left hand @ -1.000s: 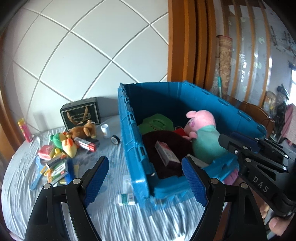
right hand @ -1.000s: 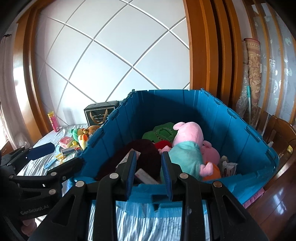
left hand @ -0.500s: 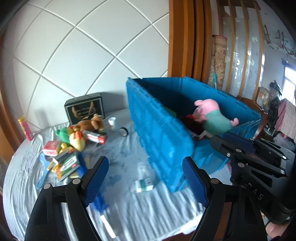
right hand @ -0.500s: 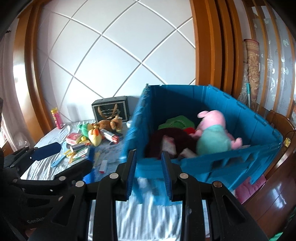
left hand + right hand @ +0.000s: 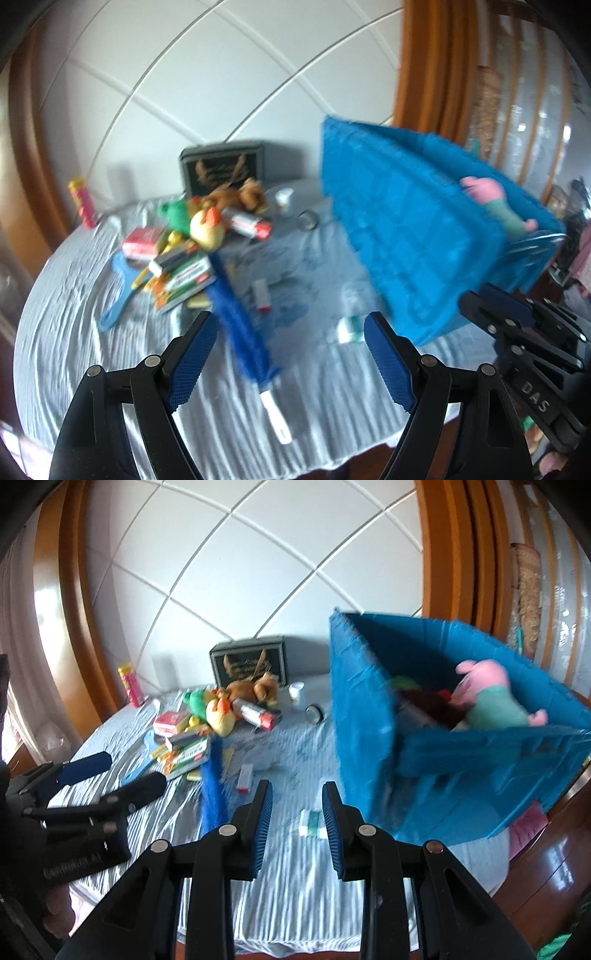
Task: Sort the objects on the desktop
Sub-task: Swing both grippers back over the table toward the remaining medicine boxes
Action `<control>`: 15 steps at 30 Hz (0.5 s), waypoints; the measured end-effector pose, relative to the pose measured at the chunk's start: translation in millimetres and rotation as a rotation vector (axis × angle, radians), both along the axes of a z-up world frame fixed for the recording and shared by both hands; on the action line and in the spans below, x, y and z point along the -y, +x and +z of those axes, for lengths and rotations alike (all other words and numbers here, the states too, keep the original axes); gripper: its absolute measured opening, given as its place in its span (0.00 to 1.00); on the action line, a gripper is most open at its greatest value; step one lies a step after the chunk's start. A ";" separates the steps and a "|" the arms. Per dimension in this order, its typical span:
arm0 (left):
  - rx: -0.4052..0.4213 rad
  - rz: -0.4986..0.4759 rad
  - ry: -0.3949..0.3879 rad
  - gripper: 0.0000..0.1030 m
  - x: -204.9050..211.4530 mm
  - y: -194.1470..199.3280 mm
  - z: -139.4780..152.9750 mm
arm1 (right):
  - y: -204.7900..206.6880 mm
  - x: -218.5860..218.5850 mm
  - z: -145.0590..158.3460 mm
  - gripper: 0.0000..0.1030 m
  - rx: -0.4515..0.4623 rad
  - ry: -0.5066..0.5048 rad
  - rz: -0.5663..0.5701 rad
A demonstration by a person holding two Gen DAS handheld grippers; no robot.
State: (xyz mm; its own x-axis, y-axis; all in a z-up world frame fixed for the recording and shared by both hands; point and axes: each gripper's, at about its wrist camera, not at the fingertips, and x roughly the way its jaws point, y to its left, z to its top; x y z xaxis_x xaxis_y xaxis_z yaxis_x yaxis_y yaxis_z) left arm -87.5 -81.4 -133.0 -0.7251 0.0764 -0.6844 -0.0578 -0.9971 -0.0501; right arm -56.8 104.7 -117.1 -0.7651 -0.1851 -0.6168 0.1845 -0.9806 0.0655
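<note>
Left wrist view, compared with a second ago, is swung from the blue bin (image 5: 417, 236) toward the toy pile (image 5: 207, 229) on the worktop (image 5: 74, 332); the left tool (image 5: 288, 332) is held open and empty, the right tool (image 5: 297, 808) nearly closed, empty; another pick seems intended.

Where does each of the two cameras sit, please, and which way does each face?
Left wrist: on the left hand-held gripper, jaws wide apart and empty, looking down at the blue duster on the tablecloth; the right hand-held gripper shows at right.
Right wrist: on the right hand-held gripper, jaws narrow and empty, facing the blue crate with the pink pig plush; the left hand-held gripper shows at left.
Shared: duster, crate, plush, toy pile.
</note>
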 end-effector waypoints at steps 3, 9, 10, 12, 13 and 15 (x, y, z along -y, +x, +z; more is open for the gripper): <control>0.065 0.045 -0.005 0.80 17.0 -10.8 -25.9 | -13.8 10.0 -27.0 0.27 0.063 -0.005 0.012; 0.219 0.127 -0.015 0.80 39.4 -37.5 -88.0 | -48.8 23.9 -89.9 0.27 0.196 -0.009 0.036; 0.243 0.138 -0.014 0.80 42.4 -42.4 -97.8 | -54.1 25.9 -99.1 0.27 0.212 -0.005 0.039; 0.280 0.159 -0.010 0.80 45.6 -49.5 -112.5 | -64.7 28.5 -119.7 0.27 0.246 0.003 0.037; 0.295 0.168 -0.008 0.80 46.3 -53.8 -119.7 | -70.3 29.0 -130.4 0.27 0.263 0.006 0.035; 0.324 0.185 -0.005 0.80 47.0 -62.4 -133.4 | -81.0 28.3 -151.0 0.27 0.296 0.012 0.032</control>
